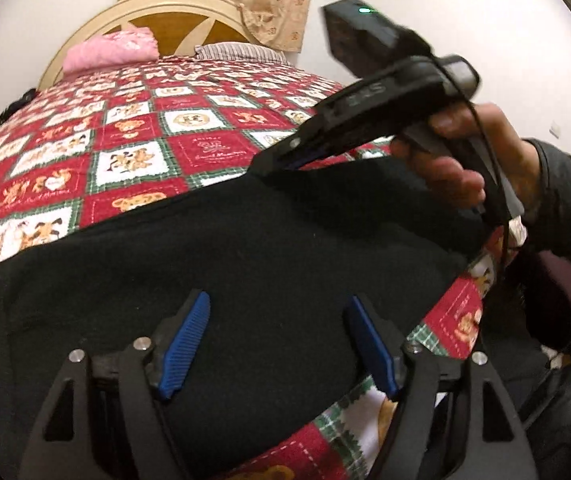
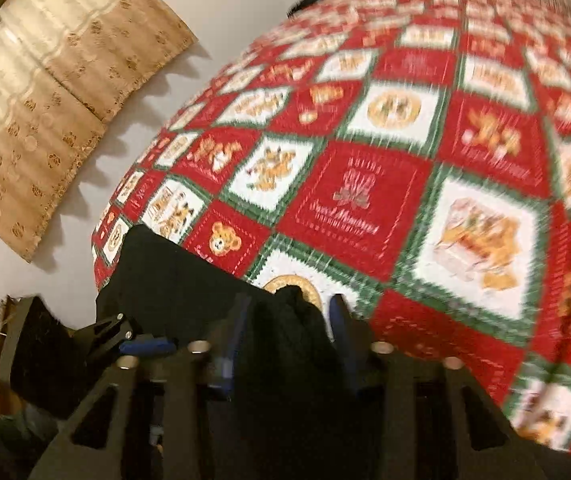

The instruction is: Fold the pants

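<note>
Black pants (image 1: 225,248) lie spread on the red patchwork quilt (image 1: 125,140) of a bed. In the left wrist view my left gripper (image 1: 277,300) hovers just over the near part of the pants, its blue pads (image 1: 185,344) wide apart and open with nothing pinched. A hand holds my right gripper (image 1: 275,158) at the far edge of the pants, jaws nearly together. The right wrist view is blurred; there a bunch of black pants (image 2: 291,320) sits clamped inside my right gripper (image 2: 289,312). The left gripper (image 2: 133,340) shows at the lower left.
A pink folded blanket (image 1: 113,48) and a striped pillow (image 1: 241,52) lie by the round wooden headboard (image 1: 173,12). A beige curtain (image 2: 45,100) hangs on the white wall. The quilt (image 2: 405,160) stretches far beyond the pants. The bed's edge (image 1: 457,320) runs close on the right.
</note>
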The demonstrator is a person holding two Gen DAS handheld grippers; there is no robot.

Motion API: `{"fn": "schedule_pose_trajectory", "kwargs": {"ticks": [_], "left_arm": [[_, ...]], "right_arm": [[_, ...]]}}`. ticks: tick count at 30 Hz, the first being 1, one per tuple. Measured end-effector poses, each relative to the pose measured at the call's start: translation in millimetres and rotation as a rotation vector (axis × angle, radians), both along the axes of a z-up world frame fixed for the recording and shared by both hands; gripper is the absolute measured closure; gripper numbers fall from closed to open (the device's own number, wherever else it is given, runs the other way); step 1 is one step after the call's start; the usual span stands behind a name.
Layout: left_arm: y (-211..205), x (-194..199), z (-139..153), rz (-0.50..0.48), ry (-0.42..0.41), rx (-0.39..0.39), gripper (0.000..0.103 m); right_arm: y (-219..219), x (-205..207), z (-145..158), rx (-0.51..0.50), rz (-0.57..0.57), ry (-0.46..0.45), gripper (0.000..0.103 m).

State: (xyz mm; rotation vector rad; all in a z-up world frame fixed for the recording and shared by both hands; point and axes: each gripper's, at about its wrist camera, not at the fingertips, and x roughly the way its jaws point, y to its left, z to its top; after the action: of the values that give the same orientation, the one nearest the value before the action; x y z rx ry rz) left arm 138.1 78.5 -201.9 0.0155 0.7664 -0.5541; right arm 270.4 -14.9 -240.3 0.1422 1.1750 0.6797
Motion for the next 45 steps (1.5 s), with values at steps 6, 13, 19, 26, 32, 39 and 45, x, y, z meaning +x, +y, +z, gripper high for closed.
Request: {"fn": "schedule_pose_trajectory", "kwargs": {"ticks": [6, 13, 19, 26, 32, 39, 45], "left_arm": [[6, -4, -2, -0.001, -0.015, -0.033, 0.024], [1, -7, 5, 0.013, -0.018, -0.021, 0.02], [-13, -11, 19, -0.038, -0.01, -0.065, 0.02], [-82, -3, 35, -0.242, -0.05, -0.048, 0.02], [-124, 6, 37, -0.325, -0.046, -0.04, 0.02], [-151, 0, 35, -0.378, -0.032, -0.027, 0.02], [-186, -8, 39, -0.441, -0.078, 0.032, 0.02]], "right_arm": [[-2, 3, 3, 0.018, -0.067, -0.03, 0.099], [-12, -1, -4, 0.013, -0.08, -0.033, 0.092], [-89, -48, 46, -0.051, -0.138, -0.16, 0.076], [-261, -146, 104, -0.043, -0.493, -0.221, 0.052], [-363, -248, 124, -0.063, -0.832, -0.239, 0.052], [-425, -296, 101, -0.04, -1.067, -0.184, 0.052], [-439, -290, 94, 0.017, -1.106, -0.221, 0.052]]}}
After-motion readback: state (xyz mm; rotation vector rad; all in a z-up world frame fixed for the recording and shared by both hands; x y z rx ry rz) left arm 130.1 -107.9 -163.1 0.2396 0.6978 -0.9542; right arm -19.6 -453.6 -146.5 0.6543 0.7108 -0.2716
